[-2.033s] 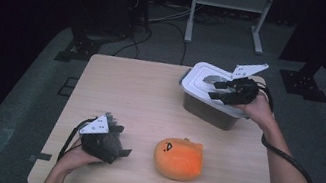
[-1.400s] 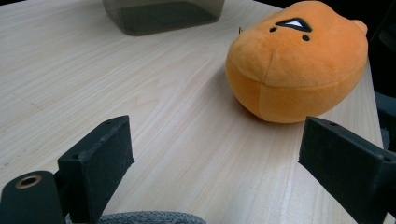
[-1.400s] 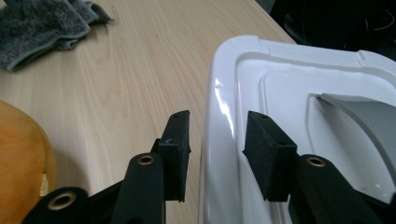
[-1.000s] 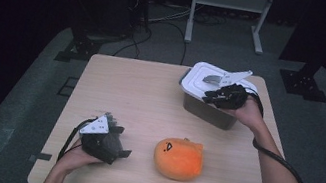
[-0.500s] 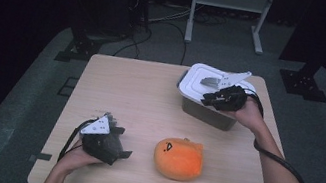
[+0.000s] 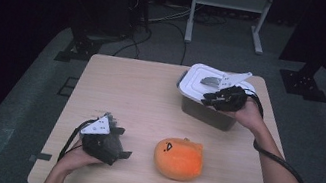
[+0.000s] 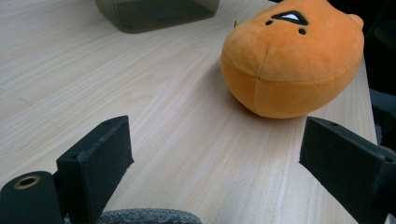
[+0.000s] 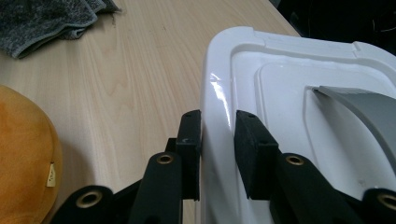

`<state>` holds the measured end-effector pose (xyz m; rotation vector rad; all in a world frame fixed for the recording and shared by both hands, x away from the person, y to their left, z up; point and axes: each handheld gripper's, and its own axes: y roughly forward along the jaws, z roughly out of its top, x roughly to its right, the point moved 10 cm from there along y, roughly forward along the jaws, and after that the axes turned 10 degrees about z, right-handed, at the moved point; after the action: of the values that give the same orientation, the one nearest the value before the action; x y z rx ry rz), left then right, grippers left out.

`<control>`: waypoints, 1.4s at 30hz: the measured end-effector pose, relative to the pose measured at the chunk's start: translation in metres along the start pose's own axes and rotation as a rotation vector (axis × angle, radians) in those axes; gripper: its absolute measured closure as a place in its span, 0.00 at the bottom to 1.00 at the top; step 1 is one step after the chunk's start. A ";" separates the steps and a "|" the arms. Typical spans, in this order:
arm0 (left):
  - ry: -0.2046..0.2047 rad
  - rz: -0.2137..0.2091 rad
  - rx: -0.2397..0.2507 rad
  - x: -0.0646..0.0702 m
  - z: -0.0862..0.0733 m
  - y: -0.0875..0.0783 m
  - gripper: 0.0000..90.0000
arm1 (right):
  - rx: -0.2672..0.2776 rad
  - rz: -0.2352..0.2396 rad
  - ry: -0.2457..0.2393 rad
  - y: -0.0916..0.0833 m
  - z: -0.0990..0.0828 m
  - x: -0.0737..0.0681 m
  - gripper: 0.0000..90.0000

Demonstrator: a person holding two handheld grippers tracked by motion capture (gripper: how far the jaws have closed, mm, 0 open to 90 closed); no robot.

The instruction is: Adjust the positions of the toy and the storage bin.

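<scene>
Dark floor and black stands lie all around a pale wood table (image 6: 150,94). On the far right part of the table sits a grey box (image 6: 208,112) with a white lid (image 8: 299,84) on top.

One black pad (image 8: 189,144) of the right gripper (image 8: 217,149) sits outside the lid's rim and the other sits on top of it. The two pads are pinched tight on that rim. The bite is small and right at the edge. If the hand lifts fast, the smooth, shiny rim could slip out and the lid could drop back down. If the lid is snapped on hard, the whole box might come up with it, then fall and bump the table. Pulling up on one side could also tip the box.

The left gripper (image 7: 215,158) rests low at the near left of the table with its jaws wide apart and nothing between them. It is not holding the box down, so the box can slide.

An orange plush toy (image 6: 178,158) lies near the front edge, between the two hands. A box that slides could bump it. A grey cloth (image 8: 56,18) lies under the left gripper.
</scene>
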<state>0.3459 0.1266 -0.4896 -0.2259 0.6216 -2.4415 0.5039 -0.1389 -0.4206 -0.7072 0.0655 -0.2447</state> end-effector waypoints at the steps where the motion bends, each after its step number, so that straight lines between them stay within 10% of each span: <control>1: -0.001 -0.001 0.001 0.000 0.000 0.000 0.09 | 0.001 -0.001 0.001 0.000 0.000 0.000 0.79; 27: -0.001 -0.011 -0.007 0.002 -0.001 0.002 0.09 | -0.010 0.051 -0.020 0.002 0.007 -0.016 0.81; 42: -0.001 -0.011 -0.007 0.000 -0.002 0.000 0.09 | 0.109 0.017 0.018 -0.027 0.021 -0.001 0.62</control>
<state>0.3453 0.1267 -0.4912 -0.2339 0.6297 -2.4501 0.5004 -0.1450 -0.3877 -0.5954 0.0749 -0.2366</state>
